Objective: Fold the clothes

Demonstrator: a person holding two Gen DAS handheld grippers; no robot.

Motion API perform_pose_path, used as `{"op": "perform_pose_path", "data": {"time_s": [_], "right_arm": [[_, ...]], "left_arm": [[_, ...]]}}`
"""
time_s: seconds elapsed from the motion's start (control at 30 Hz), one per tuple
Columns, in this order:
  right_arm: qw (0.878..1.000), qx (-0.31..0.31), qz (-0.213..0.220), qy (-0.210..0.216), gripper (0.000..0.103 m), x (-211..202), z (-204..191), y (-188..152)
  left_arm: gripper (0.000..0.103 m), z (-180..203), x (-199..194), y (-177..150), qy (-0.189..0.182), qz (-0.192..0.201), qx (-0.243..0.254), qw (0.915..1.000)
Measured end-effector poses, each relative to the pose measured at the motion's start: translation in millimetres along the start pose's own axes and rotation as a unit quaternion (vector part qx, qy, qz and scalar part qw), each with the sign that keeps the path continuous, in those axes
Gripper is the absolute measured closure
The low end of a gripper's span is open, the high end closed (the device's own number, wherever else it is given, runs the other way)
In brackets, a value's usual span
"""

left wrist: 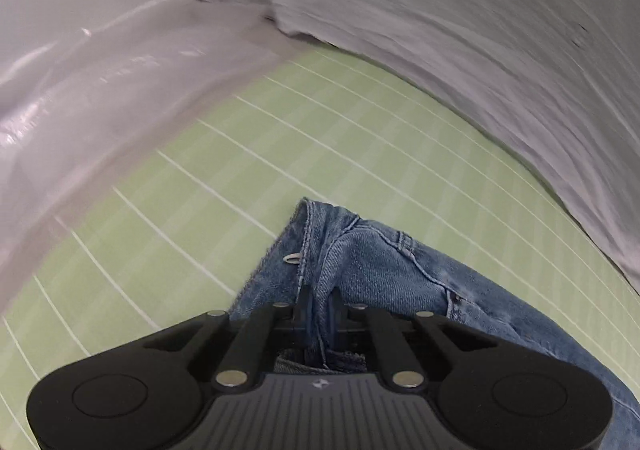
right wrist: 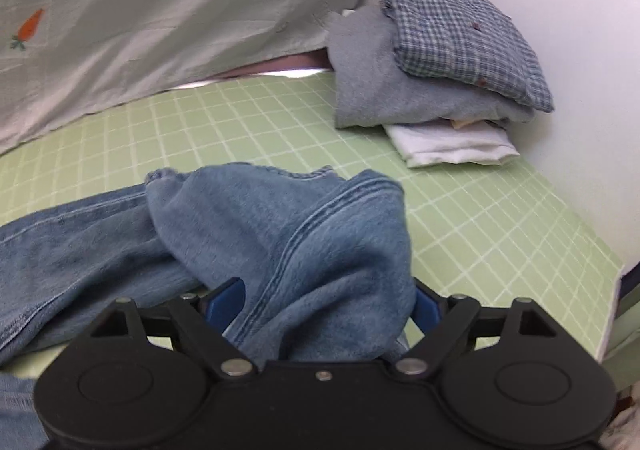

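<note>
Left claw (left wrist: 320,304) clenched on jeans (left wrist: 372,262) at the waistband, fingers close together. Right claw (right wrist: 326,300) grasps a bunched fold of jeans (right wrist: 304,234), fingers (right wrist: 226,300) spread around it. Jeans trail across green gridded mat (right wrist: 500,218). Folded stack (right wrist: 436,62) at the mat's far corner.

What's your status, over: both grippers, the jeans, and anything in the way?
Left gripper shut on jeans. Right gripper wider, denim bunched between fingers. Folded pile sits apart, far right of mat.
</note>
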State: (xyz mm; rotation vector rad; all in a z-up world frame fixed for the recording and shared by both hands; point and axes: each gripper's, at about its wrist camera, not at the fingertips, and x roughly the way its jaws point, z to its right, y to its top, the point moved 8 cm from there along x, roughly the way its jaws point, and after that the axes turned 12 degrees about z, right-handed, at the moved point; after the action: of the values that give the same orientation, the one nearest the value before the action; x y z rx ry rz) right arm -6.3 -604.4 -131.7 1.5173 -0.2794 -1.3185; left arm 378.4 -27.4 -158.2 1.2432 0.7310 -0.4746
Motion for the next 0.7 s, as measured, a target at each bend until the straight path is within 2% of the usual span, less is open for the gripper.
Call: {"op": "perform_pose_path", "data": {"time_s": [0.1,0.13,0.2,0.27,0.33,0.57,0.7], "right_arm": [[0.999,-0.01,0.012,0.029,0.017,-6.5,-19.2,6.9],[0.999,-0.016,0.016,0.038,0.017,-8.6,-25.5,9.1],[0.999,-0.008,0.022,0.047,0.017,-10.2,-26.1,12.6],[0.998,0.004,0.028,0.053,0.017,-11.3,-24.3,16.0],[0.998,0.015,0.033,0.058,0.017,-12.5,-22.4,19.4],[0.994,0.057,0.052,0.079,0.016,-16.7,-15.8,31.5],[0.986,0.153,0.027,0.06,0.016,-1.8,24.4,18.9]], "left_arm": [[0.093,-36.4,10.3,24.7,0.035,0.017,-0.018,0.9991],[0.086,-46.3,10.4,30.8,0.042,0.019,-0.029,0.9985],[0.071,-56.1,1.8,33.4,0.047,0.019,-0.049,0.9975],[0.041,-51.0,-14.7,21.0,0.03,0.02,-0.036,0.9987],[0.028,-45.9,-31.3,8.4,0.013,0.021,-0.022,0.9995],[0.022,7.0,-98.0,-84.9,-0.063,-0.027,-0.003,0.9977],[0.021,34.9,-122.9,-143.6,-0.088,-0.073,0.008,0.9934]]}}
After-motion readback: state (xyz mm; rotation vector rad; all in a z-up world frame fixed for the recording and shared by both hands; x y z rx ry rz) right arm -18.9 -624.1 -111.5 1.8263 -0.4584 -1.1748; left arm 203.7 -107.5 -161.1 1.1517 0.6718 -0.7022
